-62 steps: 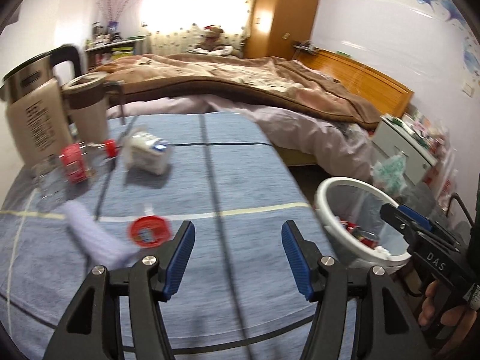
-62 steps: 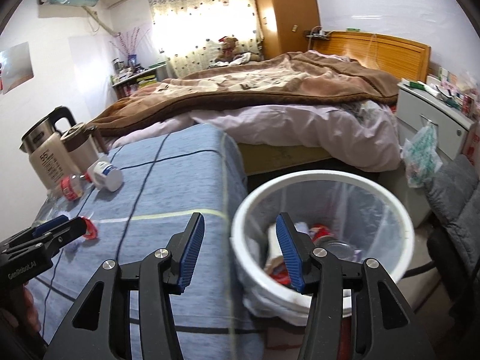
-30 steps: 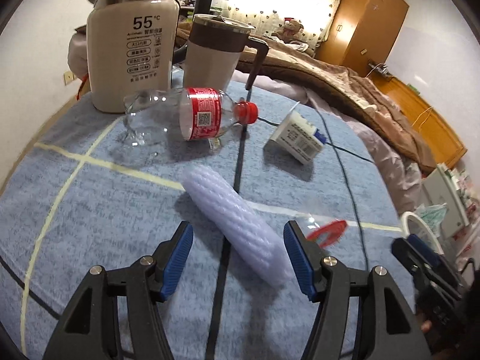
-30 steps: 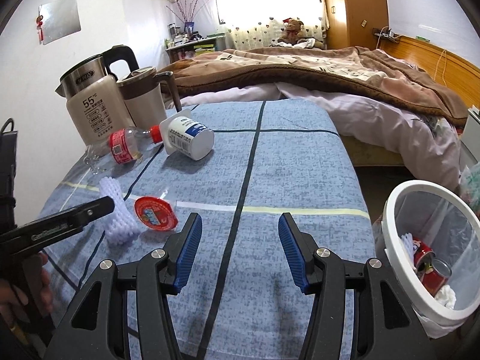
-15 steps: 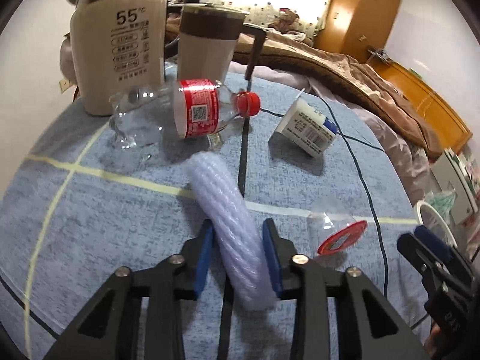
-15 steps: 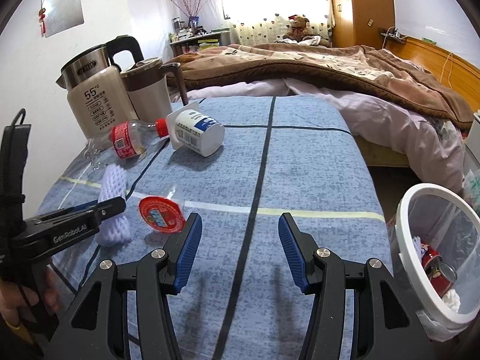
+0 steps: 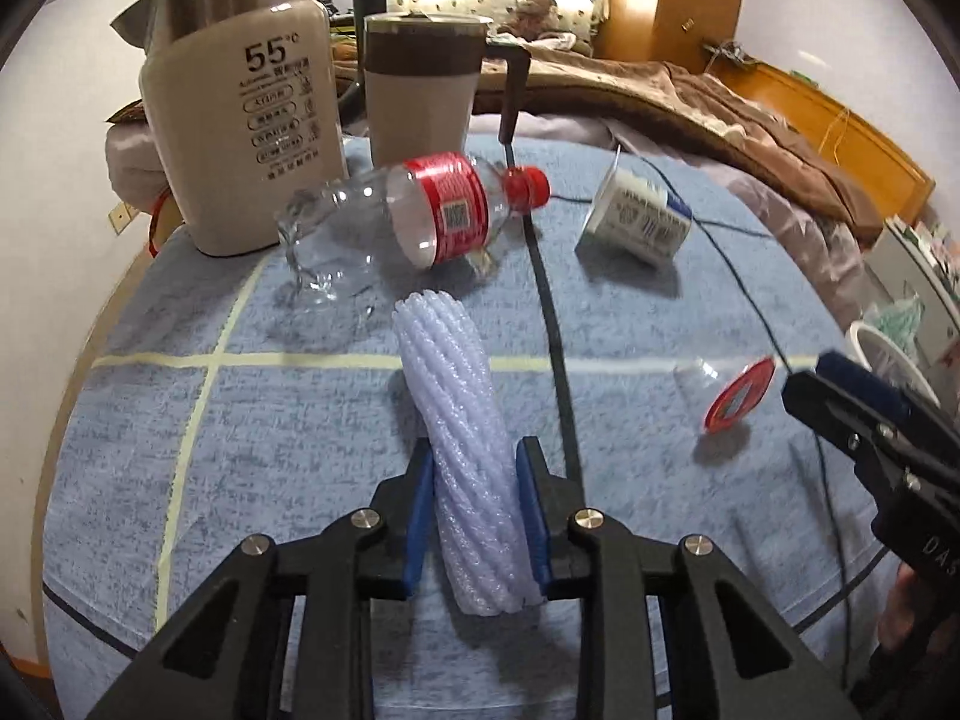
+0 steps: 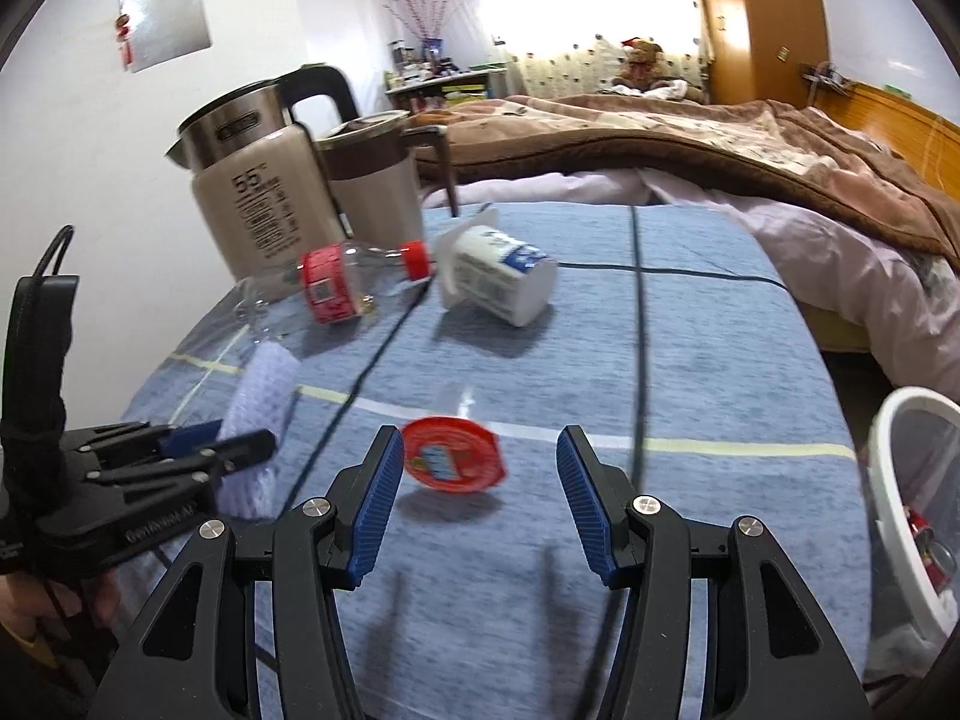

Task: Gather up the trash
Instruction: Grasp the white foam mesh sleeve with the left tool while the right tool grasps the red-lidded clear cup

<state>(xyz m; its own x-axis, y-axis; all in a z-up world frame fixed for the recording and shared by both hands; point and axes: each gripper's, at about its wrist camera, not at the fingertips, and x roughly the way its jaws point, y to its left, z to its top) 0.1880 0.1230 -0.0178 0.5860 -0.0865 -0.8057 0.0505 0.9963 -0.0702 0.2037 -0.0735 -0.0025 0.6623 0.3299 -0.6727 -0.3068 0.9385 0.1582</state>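
My left gripper [image 7: 477,516] is shut on a white foam net sleeve [image 7: 456,420], which lies on the blue tablecloth; it also shows in the right wrist view [image 8: 258,414]. My right gripper [image 8: 477,498] is open, with a clear cup with a red lid [image 8: 453,453] between its fingers; the cup also shows in the left wrist view [image 7: 735,396]. A crushed plastic bottle [image 7: 420,216] with a red label and a white yogurt cup [image 7: 639,222] lie further back. A white trash bin [image 8: 912,498] stands at the right.
A kettle [image 7: 240,114] and a brown mug [image 7: 426,96] stand at the table's back left. A bed with a brown blanket [image 8: 690,144] lies beyond the table. The table edge drops off on the right toward the bin.
My left gripper has closed on the foam sleeve. My right gripper has moved forward and left, so the red-lidded cup now sits between its fingers.
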